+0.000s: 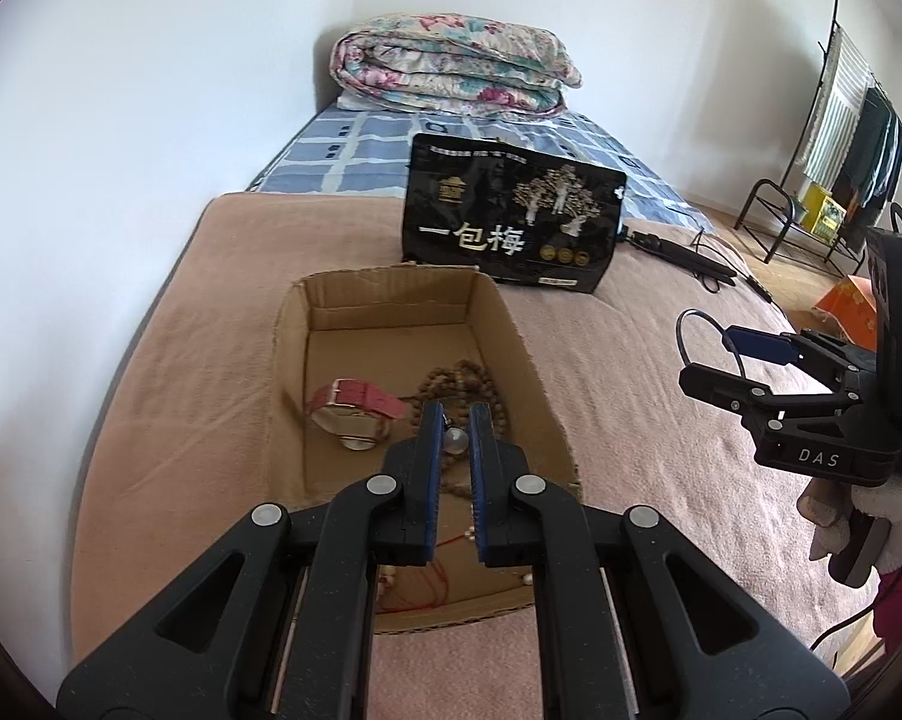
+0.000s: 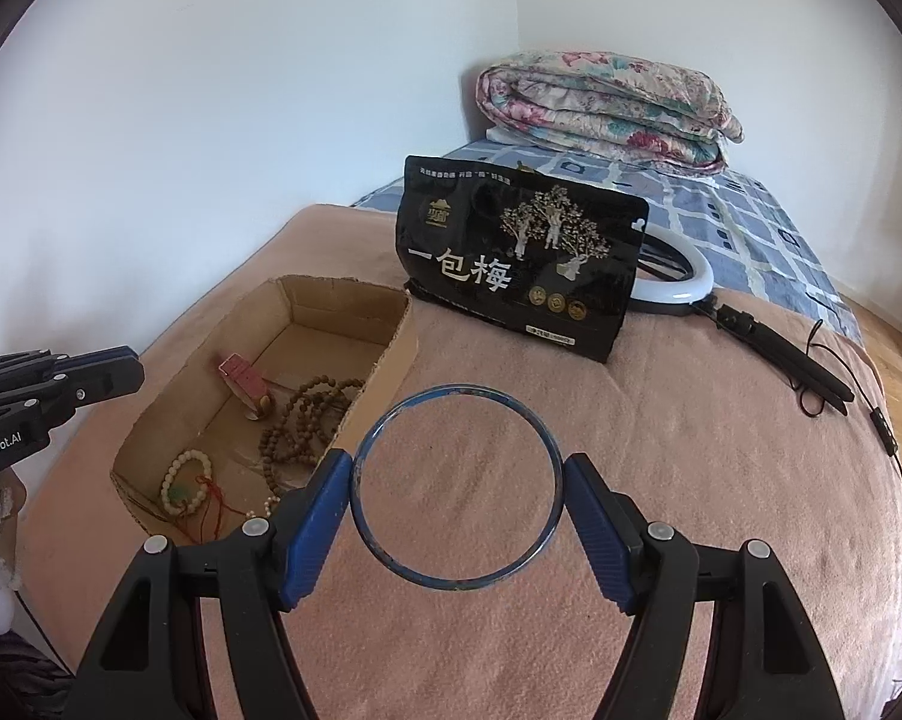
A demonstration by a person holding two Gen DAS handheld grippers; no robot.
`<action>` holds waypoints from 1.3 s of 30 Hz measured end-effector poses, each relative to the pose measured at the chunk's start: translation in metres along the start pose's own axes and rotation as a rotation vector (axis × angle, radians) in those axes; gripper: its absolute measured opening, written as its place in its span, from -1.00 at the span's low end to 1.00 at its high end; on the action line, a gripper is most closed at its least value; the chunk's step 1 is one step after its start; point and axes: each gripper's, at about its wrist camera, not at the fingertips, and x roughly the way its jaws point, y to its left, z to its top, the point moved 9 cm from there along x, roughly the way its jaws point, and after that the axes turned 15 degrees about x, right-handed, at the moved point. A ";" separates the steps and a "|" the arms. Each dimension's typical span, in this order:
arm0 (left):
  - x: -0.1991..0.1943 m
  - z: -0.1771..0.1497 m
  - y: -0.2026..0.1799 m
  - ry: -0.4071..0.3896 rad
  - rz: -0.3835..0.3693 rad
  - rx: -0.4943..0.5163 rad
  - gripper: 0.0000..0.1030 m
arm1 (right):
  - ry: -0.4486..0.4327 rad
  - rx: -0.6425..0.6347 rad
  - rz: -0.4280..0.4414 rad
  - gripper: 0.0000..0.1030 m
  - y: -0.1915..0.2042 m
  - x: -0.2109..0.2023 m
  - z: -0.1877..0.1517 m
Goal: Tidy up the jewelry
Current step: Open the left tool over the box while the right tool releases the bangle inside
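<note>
the left gripper (image 1: 454, 420) was nearly closed on a small clear bead pendant (image 1: 454, 439) above the cardboard box (image 1: 390, 300). the right gripper (image 2: 458, 480) held a blue bangle (image 2: 457, 487) between wide jaws, beside the box.

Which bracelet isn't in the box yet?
The thin blue bangle, clamped in the right gripper above the blanket. The cream bead bracelet already lies inside the cardboard box.
</note>
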 end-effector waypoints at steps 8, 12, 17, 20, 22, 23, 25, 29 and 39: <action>0.000 -0.015 0.014 0.015 -0.002 -0.014 -0.87 | 0.000 0.008 0.044 0.43 0.037 0.023 0.019; 0.003 -0.027 0.019 0.035 -0.008 -0.022 -0.87 | 0.013 -0.010 0.053 0.43 0.057 0.038 0.019; 0.009 -0.039 0.024 0.062 -0.012 -0.026 -0.87 | 0.027 -0.019 0.063 0.43 0.074 0.053 0.016; 0.012 -0.041 0.026 0.067 -0.009 -0.023 -0.87 | 0.039 -0.019 0.066 0.43 0.081 0.061 0.014; 0.012 -0.042 0.026 0.067 -0.010 -0.022 -0.87 | 0.044 -0.016 0.068 0.44 0.083 0.065 0.013; 0.012 -0.042 0.026 0.069 -0.012 -0.022 -0.87 | 0.047 -0.013 0.072 0.44 0.084 0.066 0.013; 0.013 -0.042 0.025 0.067 -0.026 -0.027 -0.86 | 0.051 -0.007 0.081 0.52 0.085 0.067 0.012; 0.014 -0.044 0.024 0.085 -0.014 -0.032 -0.35 | 0.032 0.014 0.087 0.70 0.083 0.060 0.016; 0.004 -0.041 0.028 0.063 0.013 -0.065 -0.28 | 0.021 0.048 0.088 0.70 0.070 0.046 0.021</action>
